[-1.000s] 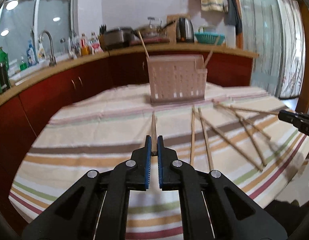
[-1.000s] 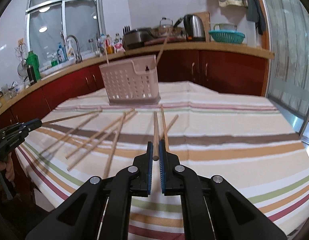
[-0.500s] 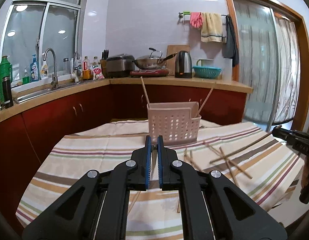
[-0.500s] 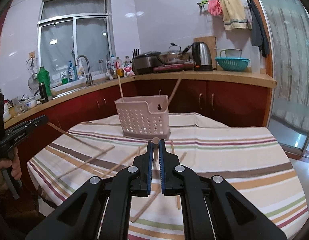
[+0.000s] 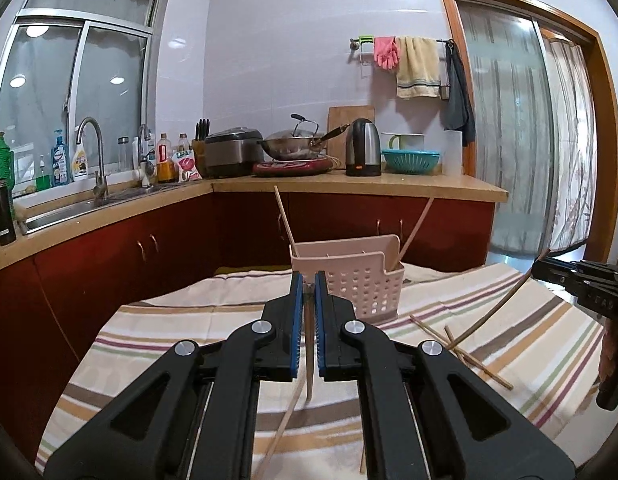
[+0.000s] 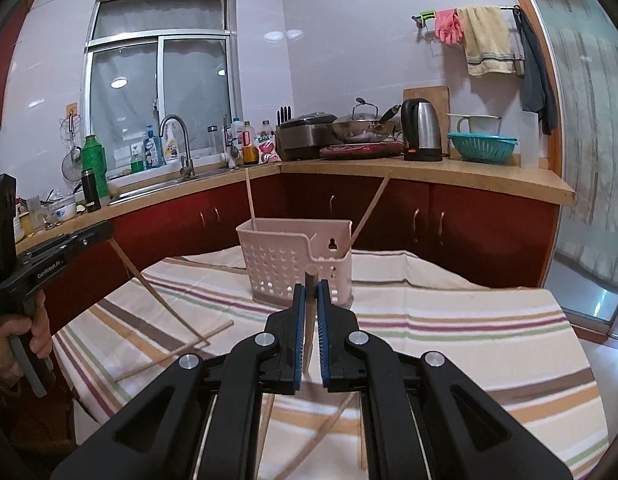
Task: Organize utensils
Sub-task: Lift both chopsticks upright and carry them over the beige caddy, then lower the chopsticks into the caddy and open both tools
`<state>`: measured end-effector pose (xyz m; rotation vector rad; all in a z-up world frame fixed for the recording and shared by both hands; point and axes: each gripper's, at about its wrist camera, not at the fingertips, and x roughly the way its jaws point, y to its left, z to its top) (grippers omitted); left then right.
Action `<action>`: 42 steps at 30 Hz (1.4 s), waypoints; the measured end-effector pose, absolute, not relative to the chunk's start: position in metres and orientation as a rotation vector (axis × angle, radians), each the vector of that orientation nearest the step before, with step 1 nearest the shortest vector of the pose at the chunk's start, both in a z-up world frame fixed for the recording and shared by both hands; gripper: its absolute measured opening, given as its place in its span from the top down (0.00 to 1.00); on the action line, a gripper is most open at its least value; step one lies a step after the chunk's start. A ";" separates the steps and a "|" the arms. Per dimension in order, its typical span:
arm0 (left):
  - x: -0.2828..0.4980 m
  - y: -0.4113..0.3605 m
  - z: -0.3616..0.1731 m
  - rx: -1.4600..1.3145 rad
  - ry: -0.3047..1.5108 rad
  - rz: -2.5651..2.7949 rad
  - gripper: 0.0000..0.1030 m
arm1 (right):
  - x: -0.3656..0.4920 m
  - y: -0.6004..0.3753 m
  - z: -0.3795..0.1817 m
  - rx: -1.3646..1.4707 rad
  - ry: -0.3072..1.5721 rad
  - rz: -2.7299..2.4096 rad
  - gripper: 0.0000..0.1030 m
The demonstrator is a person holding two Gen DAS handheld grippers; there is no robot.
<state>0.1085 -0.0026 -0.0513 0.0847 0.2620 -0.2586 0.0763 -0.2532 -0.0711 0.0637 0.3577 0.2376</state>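
Here each gripper, left (image 5: 307, 294) and right (image 6: 311, 294), pinches one chopstick hanging tip-down, the basket (image 6: 297, 264) ahead and slightly below both, right nearer.

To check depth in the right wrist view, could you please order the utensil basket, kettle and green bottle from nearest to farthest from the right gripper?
From the right gripper:
1. Utensil basket, just ahead on the table.
2. Kettle, right, on the back counter.
3. Green bottle, far left by the sink; close to the kettle's range.

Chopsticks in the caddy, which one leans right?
The chopstick at the caddy's right end; the other chopstick at its left stands nearly upright.
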 end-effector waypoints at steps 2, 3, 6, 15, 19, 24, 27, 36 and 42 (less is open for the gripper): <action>0.116 -0.003 -0.050 0.082 0.258 -0.256 0.94 | 0.084 -0.252 -0.068 0.063 0.353 0.240 0.93; 0.120 -0.003 -0.049 0.083 0.255 -0.255 0.94 | 0.087 -0.251 -0.067 0.061 0.350 0.241 0.93; 0.131 -0.003 -0.047 0.080 0.248 -0.255 0.94 | 0.097 -0.249 -0.063 0.061 0.345 0.245 0.93; 0.149 -0.002 -0.039 0.071 0.242 -0.270 0.94 | 0.105 -0.245 -0.057 0.074 0.339 0.259 0.93; 0.150 -0.003 -0.030 0.075 0.226 -0.274 0.94 | 0.107 -0.247 -0.051 0.089 0.332 0.263 0.93; 0.152 -0.002 -0.013 0.061 0.203 -0.290 0.94 | 0.108 -0.249 -0.040 0.101 0.305 0.268 0.93; 0.153 -0.004 0.000 0.062 0.179 -0.298 0.94 | 0.109 -0.249 -0.031 0.100 0.280 0.268 0.93; 0.165 -0.012 0.045 0.051 0.082 -0.325 0.94 | 0.125 -0.252 0.009 0.101 0.181 0.277 0.93; 0.185 -0.015 0.073 0.025 0.018 -0.327 0.94 | 0.146 -0.255 0.034 0.099 0.118 0.274 0.93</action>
